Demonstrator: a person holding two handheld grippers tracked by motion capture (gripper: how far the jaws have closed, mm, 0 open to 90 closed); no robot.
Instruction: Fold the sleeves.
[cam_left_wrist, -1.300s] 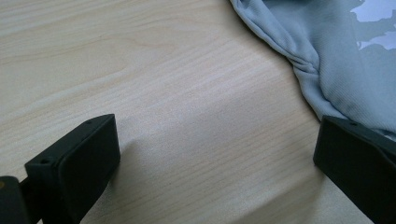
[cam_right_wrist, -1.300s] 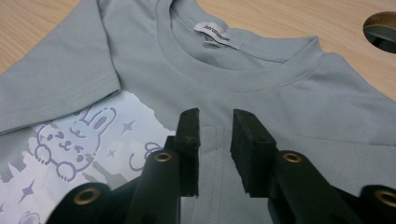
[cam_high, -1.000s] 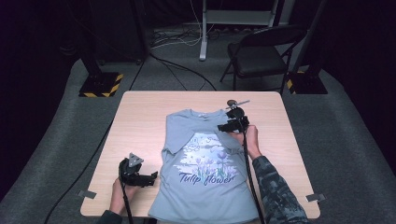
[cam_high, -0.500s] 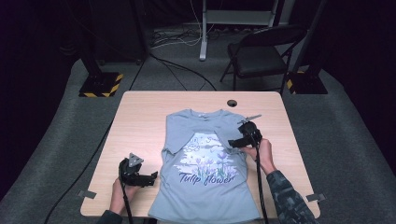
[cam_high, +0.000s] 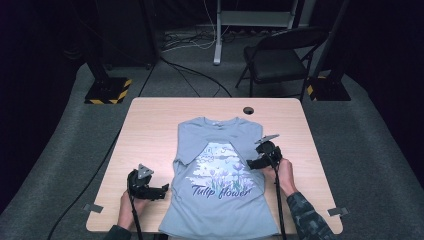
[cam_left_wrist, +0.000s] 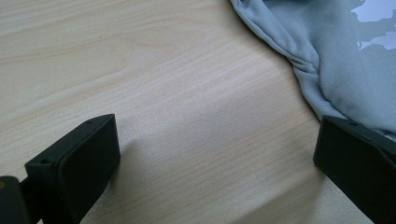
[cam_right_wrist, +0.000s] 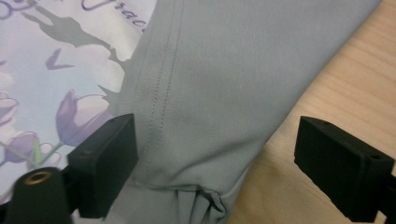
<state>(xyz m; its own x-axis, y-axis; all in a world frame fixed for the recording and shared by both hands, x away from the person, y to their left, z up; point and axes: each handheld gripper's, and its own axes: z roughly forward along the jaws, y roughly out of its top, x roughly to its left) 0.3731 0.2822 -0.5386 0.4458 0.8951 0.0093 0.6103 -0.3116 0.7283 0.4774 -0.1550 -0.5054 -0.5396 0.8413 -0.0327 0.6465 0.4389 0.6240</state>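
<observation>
A grey-blue T-shirt (cam_high: 220, 170) with a tulip print lies flat on the wooden table (cam_high: 150, 130), collar at the far side. My left gripper (cam_high: 162, 191) rests low on the bare wood just left of the shirt's edge (cam_left_wrist: 345, 60). Its jaws (cam_left_wrist: 219, 144) stand open with nothing between them. My right gripper (cam_high: 252, 164) hovers at the shirt's right side, over the sleeve (cam_right_wrist: 224, 70) that is folded inward. Its jaws (cam_right_wrist: 215, 144) have just been opening. The sleeve fold lies between them unpressed, with one fingertip (cam_right_wrist: 105, 158) over cloth and the other over wood.
A round cable hole (cam_high: 248, 110) sits near the table's far edge. Beyond the table stand a folding chair (cam_high: 280, 55), a stand base with yellow-black stripes (cam_high: 107, 90) and floor cables. Bare wood flanks the shirt on both sides.
My right gripper has moved from the shirt's far right shoulder toward the person, down along the right side. The left gripper has stayed put.
</observation>
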